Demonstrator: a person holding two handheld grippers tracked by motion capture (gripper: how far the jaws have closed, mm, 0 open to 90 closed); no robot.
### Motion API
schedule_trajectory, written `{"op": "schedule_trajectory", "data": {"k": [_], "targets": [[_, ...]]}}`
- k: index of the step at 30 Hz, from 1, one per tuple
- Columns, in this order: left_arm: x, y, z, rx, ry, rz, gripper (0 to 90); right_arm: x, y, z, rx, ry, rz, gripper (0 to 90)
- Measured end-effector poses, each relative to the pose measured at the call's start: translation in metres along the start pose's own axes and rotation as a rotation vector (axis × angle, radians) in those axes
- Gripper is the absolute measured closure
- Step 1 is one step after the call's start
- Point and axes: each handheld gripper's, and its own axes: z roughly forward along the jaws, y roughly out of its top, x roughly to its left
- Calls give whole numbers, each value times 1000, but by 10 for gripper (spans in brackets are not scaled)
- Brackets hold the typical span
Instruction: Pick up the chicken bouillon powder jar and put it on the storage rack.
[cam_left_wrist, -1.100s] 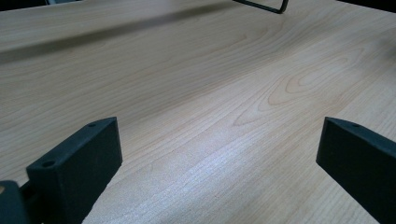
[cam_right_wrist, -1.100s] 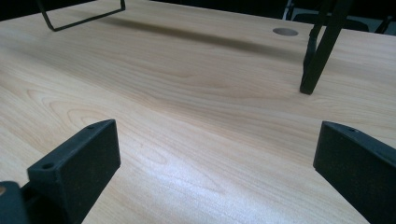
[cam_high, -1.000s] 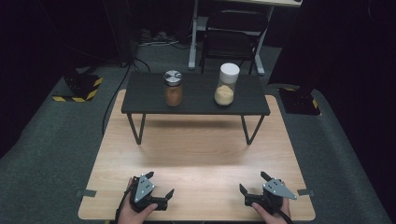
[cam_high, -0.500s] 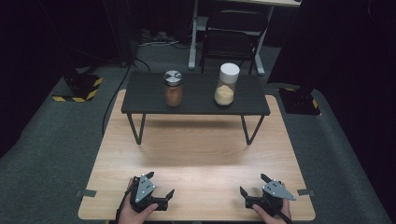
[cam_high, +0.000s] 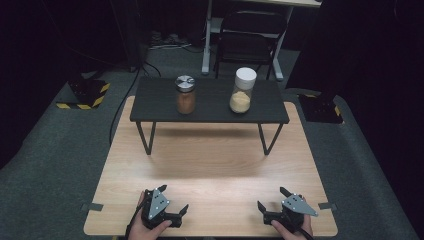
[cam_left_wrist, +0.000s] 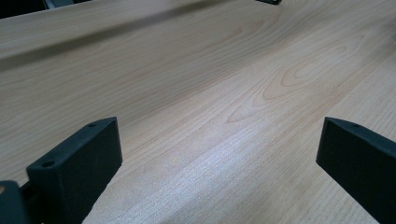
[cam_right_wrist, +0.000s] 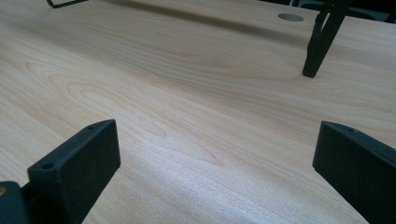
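Your tabletop (cam_high: 210, 165) lies bare up front, with the black riser shelf (cam_high: 210, 102) at its far end carrying both jars, the brown-filled jar (cam_high: 185, 95) and yellow-filled jar (cam_high: 242, 91), well apart from you. Left tongs (cam_high: 171, 206) and right tongs (cam_high: 272, 201) rest near the front edge, jaws spread wide and empty, likely staged for reaching.

My light wooden table (cam_high: 210, 165) carries a small black shelf-table (cam_high: 210, 102) on thin black legs across its far half, one leg foot (cam_right_wrist: 310, 70) planted on the wood grain near a round grey cap (cam_right_wrist: 290, 17) set in the top. On the black shelf-table stand two jars well apart: a metal-lidded jar of brown powder (cam_high: 185, 94) to the left and a taller white-lidded jar of yellow powder (cam_high: 242, 90) to the right. My two grippers rest at the table's near edge, and grey carpet (cam_high: 55, 155) lies under it all.
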Motion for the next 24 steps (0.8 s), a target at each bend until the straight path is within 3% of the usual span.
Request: {"op": "schedule_trajectory", "data": {"k": [24], "targets": [[1,2,1,13,-10,-2,5,3,1,0,5,1,-20,5]]}}
